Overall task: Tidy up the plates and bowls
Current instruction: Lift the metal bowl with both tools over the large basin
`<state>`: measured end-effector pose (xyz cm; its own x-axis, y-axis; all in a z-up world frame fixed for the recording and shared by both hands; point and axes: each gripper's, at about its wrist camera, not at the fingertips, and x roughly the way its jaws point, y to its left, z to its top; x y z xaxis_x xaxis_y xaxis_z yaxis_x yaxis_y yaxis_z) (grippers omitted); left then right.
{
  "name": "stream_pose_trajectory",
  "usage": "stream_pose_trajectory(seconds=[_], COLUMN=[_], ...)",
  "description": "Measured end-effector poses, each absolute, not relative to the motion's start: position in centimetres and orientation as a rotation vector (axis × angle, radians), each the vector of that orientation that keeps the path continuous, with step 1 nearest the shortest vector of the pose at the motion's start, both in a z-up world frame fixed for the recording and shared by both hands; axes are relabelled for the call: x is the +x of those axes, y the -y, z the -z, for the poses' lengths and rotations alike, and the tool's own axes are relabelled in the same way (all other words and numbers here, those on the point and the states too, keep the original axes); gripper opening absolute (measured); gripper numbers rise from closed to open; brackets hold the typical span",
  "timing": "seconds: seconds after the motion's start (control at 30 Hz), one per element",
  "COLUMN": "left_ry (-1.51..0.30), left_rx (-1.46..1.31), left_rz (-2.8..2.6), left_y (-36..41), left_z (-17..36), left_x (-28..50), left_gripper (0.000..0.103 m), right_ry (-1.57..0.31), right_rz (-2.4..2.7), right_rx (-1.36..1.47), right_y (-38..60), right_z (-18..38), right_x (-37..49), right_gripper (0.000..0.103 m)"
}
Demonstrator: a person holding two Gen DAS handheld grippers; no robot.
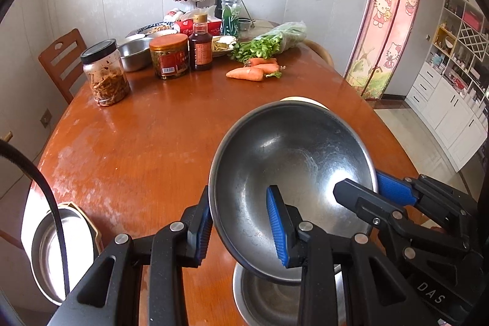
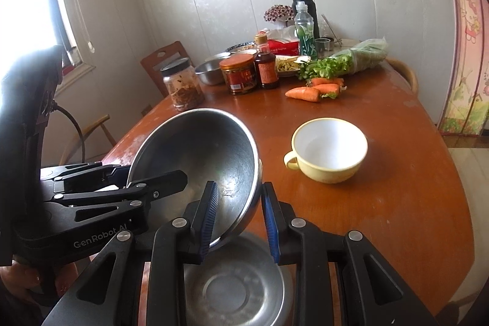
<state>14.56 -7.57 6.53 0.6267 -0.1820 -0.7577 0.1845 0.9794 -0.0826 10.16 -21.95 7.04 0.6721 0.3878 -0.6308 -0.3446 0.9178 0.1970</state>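
We have both claws clamped on the rim of the steel bowl (image 1: pixel 293 173): left gripper (image 1: pixel 241 229) pinches the near-left rim, one pad inside and one outside; right gripper (image 2: pixel 240 223) does the same on the opposite rim. The bowl is tilted, mouth facing the cameras, and is held clear above a second steel bowl (image 2: pixel 238 289) that sits on the wooden table (image 1: pixel 152 136). We judge it light, rigid and thin-walled, but slick: polished metal on ribbed pads, so it may pivot or slip if tilted further. The rim is the only real hold; two opposed grips look right. Past the held bowl, further along the table, is a yellow cup (image 2: pixel 328 150), likely ceramic and chip-prone. A nested steel dish (image 1: pixel 58 249) sits off the table's left edge.
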Motion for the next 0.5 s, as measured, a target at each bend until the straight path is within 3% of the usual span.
stream_pose_trajectory(seconds=[0.5], left_ry=[-0.868], left_rx=[0.023], left_rz=[0.229], left_y=[8.5], left_z=[-5.5], left_x=[10.0], left_gripper=[0.034], right_ry=[-0.717], right_rz=[-0.401], right_rx=[0.039], right_y=[22.4], right_z=[-6.5], right_x=[5.1], right_gripper=[0.031])
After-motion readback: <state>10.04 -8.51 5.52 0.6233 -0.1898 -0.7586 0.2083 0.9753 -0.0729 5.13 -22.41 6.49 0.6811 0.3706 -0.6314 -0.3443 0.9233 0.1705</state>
